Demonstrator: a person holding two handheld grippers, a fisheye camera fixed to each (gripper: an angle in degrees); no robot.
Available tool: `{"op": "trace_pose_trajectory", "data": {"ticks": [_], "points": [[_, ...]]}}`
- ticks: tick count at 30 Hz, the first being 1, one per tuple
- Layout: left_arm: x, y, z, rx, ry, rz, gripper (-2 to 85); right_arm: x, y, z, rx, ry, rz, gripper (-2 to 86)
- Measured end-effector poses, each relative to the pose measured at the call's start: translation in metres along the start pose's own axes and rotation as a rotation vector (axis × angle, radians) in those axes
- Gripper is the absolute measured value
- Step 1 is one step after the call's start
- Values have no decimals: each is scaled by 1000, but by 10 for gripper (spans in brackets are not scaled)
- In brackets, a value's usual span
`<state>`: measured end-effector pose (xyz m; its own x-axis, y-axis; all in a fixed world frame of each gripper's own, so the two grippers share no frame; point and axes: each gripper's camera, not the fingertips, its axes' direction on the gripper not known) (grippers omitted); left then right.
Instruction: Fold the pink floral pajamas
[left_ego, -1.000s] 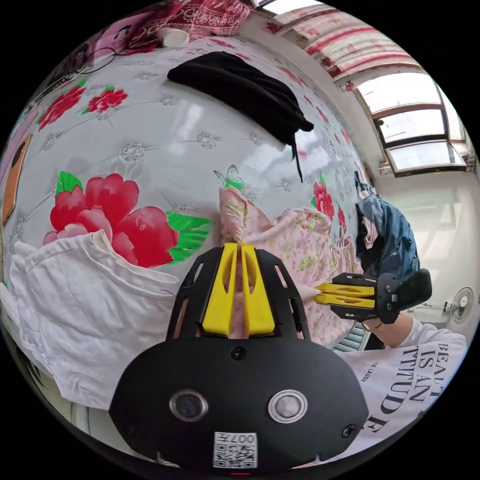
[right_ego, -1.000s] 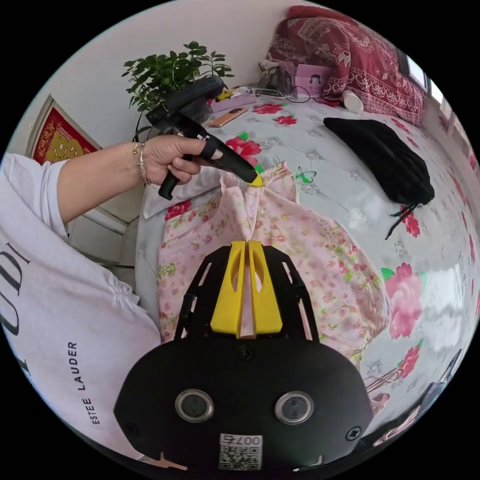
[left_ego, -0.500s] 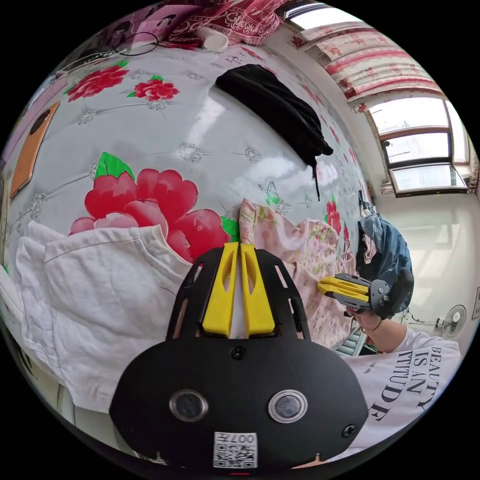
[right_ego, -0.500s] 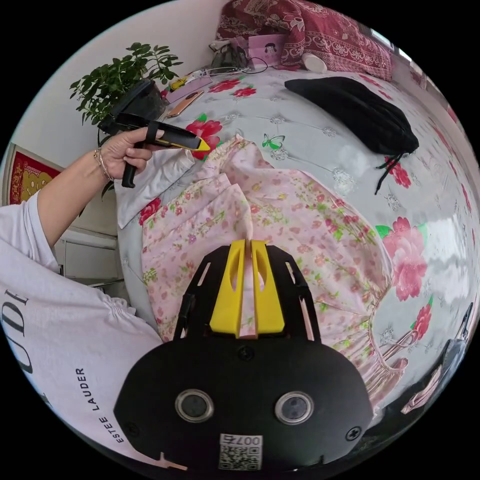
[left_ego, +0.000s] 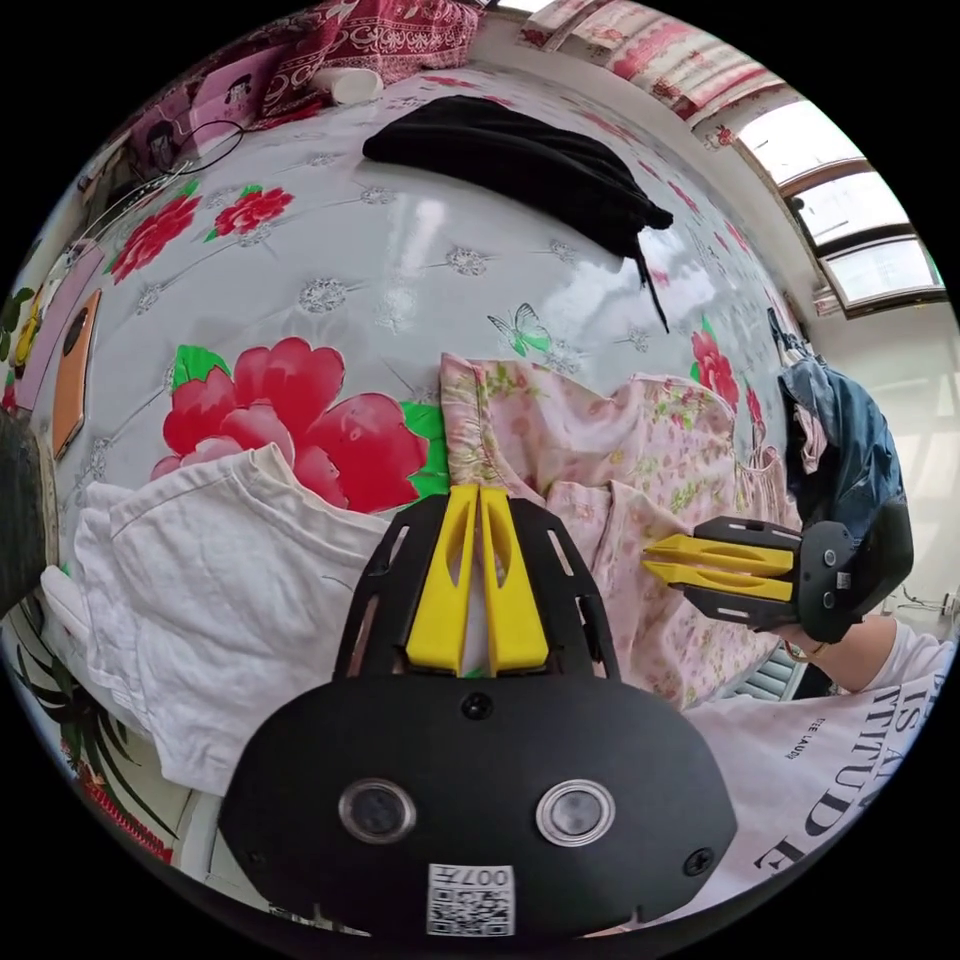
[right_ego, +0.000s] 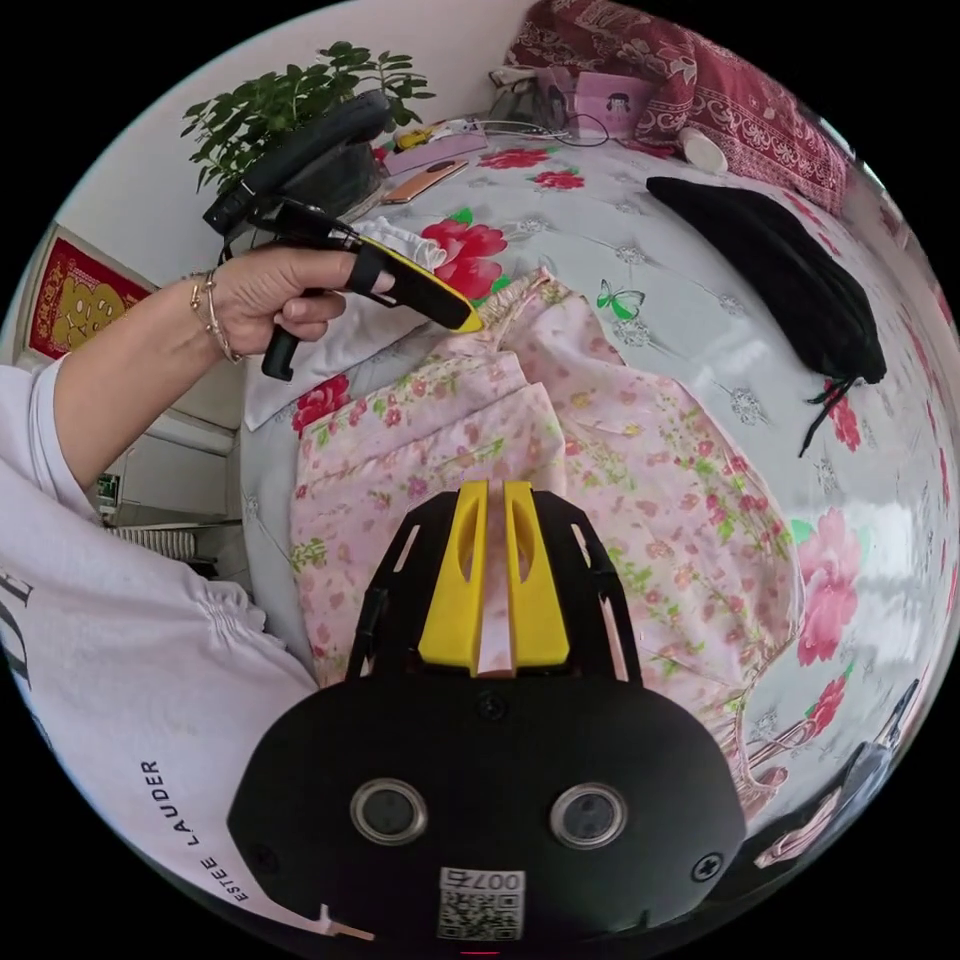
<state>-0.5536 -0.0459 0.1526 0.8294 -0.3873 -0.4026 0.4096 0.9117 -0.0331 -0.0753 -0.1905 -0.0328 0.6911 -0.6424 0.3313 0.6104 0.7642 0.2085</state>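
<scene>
Pink floral pajamas (right_ego: 640, 470) lie spread on the bed (left_ego: 400, 260) beside the white shirt (left_ego: 200, 590), long axis running from my left claw (left_ego: 478, 492), jaws nearly together at their gathered waistband, apparently empty, towards my right claw (right_ego: 495, 488), pinching cloth.

Pink floral pajamas (right_ego: 640, 480), partly folded, flat

A home bedroom: floral-sheeted bed (left_ego: 420, 250), potted plant (right_ego: 300, 110).

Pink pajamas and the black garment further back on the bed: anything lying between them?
No. In the right gripper view, bare floral bedsheet separates the pink pajamas from the black garment.
</scene>
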Motion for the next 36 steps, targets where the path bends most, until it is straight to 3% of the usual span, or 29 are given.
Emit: {"op": "trace_pose_trajectory", "data": {"ticks": [6,9,13,17,21,27,32,36], "points": [[-20,22,-33,107,74,-39,-6,-3,7,9,-25,2,-1,2],[-3,25,-18,51,134,18,14,-2,7,10,-28,-2,-7,1],[9,30,4,19,-2,28,1,-1,6,11,-38,4,-14,0],[-3,35,1,27,26,30,-8,1,10,11,-35,1,-12,-1],[-40,57,-26,118,68,-92,-9,3,15,11,-26,-3,-2,-2],[-109,111,-53,286,279,-352,-8,8,19,12,-16,-21,25,-2],[-90,117,-59,278,252,-250,19,5,19,8,-11,-14,26,-1],[-39,93,-26,93,125,-85,68,-3,19,6,2,-22,1,-1]]}}
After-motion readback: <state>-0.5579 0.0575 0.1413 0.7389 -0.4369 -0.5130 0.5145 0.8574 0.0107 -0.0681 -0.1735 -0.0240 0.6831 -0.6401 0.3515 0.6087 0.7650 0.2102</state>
